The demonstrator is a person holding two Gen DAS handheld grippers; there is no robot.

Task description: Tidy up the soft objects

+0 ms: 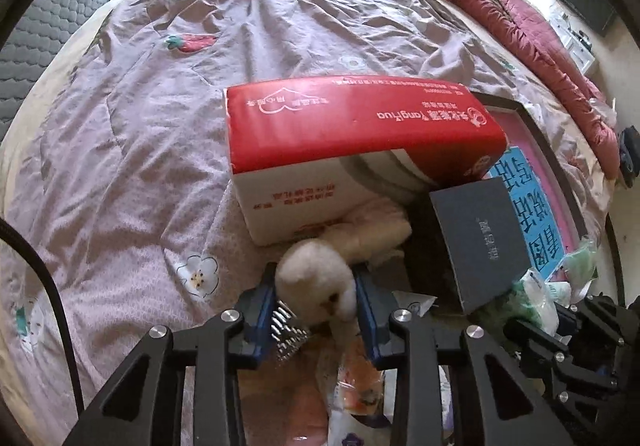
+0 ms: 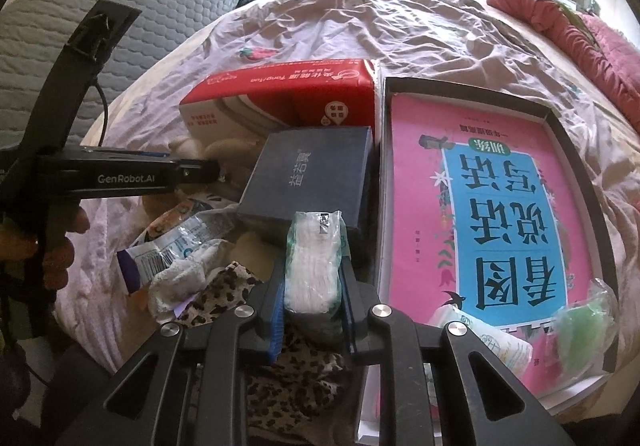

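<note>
Here, left wrist view. The left gripper (image 1: pixel 316 294) points down at the bed (image 1: pixel 160 126), its blue-padded fingers (image 1: pixel 366 310) pressed in on a white fluffy plush ball (image 1: pixel 316 282) with only a narrow gap left. The ball sits at 6 o'clock of the red-and-white carton (image 1: pixel 352 150), which lies on the lilac quilt. A cream plush toy (image 1: pixel 372 230) lies touching the carton's near edge, just at 1 o'clock of the ball. A dark grey box (image 1: pixel 480 238) leans at 3 o'clock of the ball, with the pink and blue book (image 1: pixel 532 198) in its dark tray beyond. A metal spring (image 1: pixel 288 330) shows beside the left finger. The right gripper (image 1: pixel 568 334) shows at the lower right edge.

Right wrist view. The right gripper (image 2: pixel 314 286) has its fingers (image 2: pixel 276 310) drawn tight on a clear packet of white cotton pads (image 2: pixel 312 266), held upright between them. At 12 o'clock stands the dark grey box (image 2: pixel 312 166); the book (image 2: pixel 500 214) in its tray fills 2 to 4 o'clock. A leopard-print cloth (image 2: pixel 224 286) lies at 9 o'clock, a crumpled wrapper (image 2: pixel 168 246) beyond it. The left gripper (image 2: pixel 212 168) reaches in from 9 o'clock, a hand (image 2: pixel 60 242) on its grip. A green packet (image 2: pixel 584 330) rests on the book's near corner.
</note>
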